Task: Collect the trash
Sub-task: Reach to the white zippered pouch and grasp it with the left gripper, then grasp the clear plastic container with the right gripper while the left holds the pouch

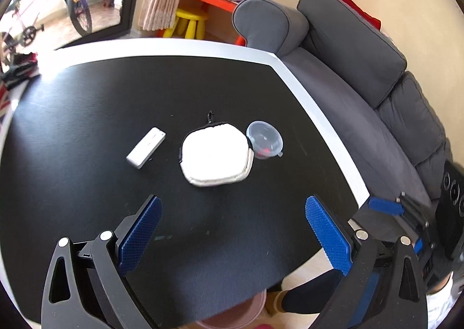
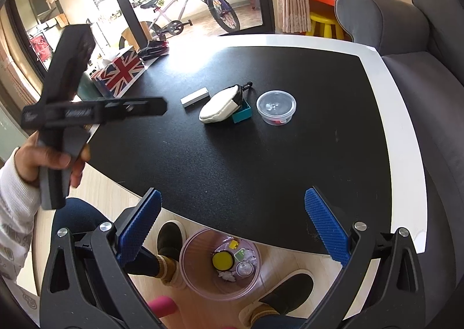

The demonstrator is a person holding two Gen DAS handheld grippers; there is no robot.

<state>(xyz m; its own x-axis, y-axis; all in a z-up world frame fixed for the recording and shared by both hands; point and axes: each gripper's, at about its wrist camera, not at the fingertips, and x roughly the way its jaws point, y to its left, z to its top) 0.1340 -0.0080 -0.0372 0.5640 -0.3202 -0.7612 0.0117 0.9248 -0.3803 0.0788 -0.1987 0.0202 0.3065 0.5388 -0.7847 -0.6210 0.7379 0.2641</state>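
A clear lidded plastic container (image 1: 264,139) (image 2: 276,107) with something red inside sits on the black table (image 1: 116,114) (image 2: 232,161). Beside it lie a white pouch (image 1: 216,154) (image 2: 221,105), a white rectangular box (image 1: 146,147) (image 2: 195,98) and a small teal box (image 2: 243,115). My left gripper (image 1: 233,233) is open and empty above the table's near side. My right gripper (image 2: 232,224) is open and empty, over the table's front edge above a pink translucent bin (image 2: 220,263) on the floor holding several pieces of trash, one yellow.
A grey sofa (image 1: 362,74) (image 2: 411,47) runs along the table's right side. A Union Jack box (image 2: 119,69) stands at the table's left. The person's feet in slippers (image 2: 169,237) flank the bin. The left gripper's body and hand (image 2: 58,114) show in the right wrist view.
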